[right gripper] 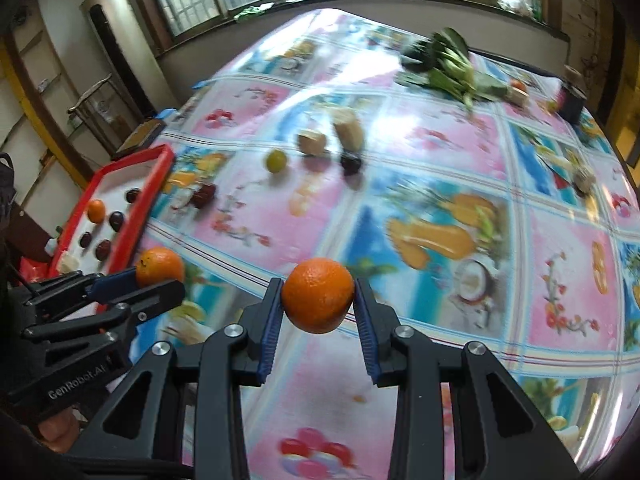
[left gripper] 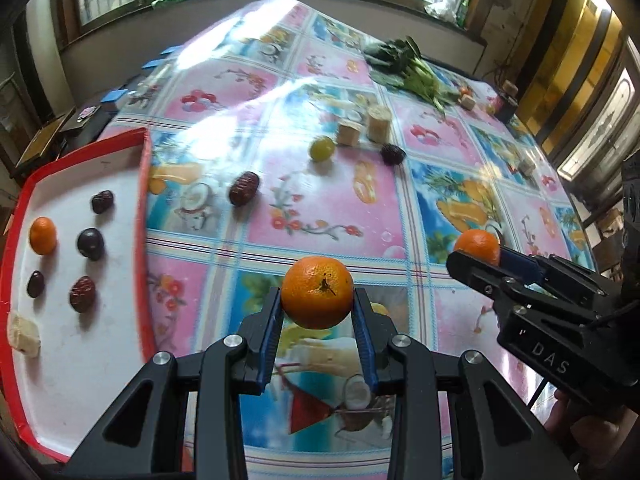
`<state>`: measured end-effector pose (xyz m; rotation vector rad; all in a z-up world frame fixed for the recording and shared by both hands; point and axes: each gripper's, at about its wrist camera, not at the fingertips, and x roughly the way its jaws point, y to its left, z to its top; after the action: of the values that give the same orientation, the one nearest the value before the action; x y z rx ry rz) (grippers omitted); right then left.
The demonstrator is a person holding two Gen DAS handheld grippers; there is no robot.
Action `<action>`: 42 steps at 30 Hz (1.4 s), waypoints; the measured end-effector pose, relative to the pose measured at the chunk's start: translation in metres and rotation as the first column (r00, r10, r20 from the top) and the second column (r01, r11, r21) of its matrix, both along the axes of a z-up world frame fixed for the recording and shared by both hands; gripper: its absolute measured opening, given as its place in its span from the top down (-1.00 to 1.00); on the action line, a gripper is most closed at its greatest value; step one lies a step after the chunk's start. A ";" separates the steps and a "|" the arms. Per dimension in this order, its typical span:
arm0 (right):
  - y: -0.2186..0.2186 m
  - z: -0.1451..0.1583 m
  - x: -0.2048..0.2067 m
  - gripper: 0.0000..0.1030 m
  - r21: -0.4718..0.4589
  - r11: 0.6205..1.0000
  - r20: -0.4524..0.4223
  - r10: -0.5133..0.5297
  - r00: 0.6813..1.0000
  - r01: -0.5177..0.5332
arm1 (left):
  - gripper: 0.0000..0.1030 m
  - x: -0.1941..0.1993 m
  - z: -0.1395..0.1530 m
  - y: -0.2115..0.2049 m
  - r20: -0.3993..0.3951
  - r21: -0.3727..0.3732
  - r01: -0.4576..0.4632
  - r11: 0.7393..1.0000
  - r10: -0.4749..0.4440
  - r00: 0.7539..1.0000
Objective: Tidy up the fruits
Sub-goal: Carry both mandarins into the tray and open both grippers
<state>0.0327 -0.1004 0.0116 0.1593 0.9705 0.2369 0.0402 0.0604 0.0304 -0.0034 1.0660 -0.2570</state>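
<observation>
1. We see the counter (left gripper: 328,200) under a glossy cloth of pink and blue fruit squares; it fills both views.
2. At nine o'clock in the left wrist view sits the red-rimmed tray (left gripper: 142,184), white inside. It holds a small orange (left gripper: 43,235), four dark fruits and a pale chunk at its near end.
3. We hold the left gripper (left gripper: 317,304) low at six o'clock, its blue-padded fingers (left gripper: 269,332) pinching an orange (left gripper: 317,293) with the stem end facing the camera, lifted above the cloth.
4. The right gripper (right gripper: 318,300) pinches a second orange (right gripper: 318,295) in the same way. From the left wrist view it shows at three o'clock, well apart from the tray.
5. Leafy greens (left gripper: 408,68) lie at one o'clock, far across the counter.
6. Near the centre, at twelve o'clock, two pale cylinder pieces (left gripper: 379,123) stand side by side.
7. Just before them lie loose fruits: a green grape (left gripper: 322,148), a dark plum (left gripper: 393,154) and a wrinkled red date (left gripper: 244,188), the date nearest the tray.
</observation>
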 end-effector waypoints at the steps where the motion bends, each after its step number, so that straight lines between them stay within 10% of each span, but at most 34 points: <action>1: 0.005 0.003 0.001 0.28 0.003 1.000 0.005 0.010 1.000 -0.010 | 0.34 0.000 0.003 0.004 0.006 -0.003 -0.010 1.000 0.010 1.000; 26: 0.211 0.025 0.033 0.28 0.039 0.911 0.067 0.408 0.911 -0.411 | 0.34 -0.012 0.003 0.173 0.014 0.029 -0.398 0.917 0.397 0.918; 42: 0.238 -0.009 0.045 0.27 0.020 0.910 -0.015 0.414 0.910 -0.413 | 0.33 0.004 -0.024 0.187 0.011 0.121 -0.379 0.917 0.381 0.925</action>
<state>0.0777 0.1375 0.0028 -0.0331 1.0151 0.6353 0.0439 0.2472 0.0060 -0.1028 1.0687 0.1616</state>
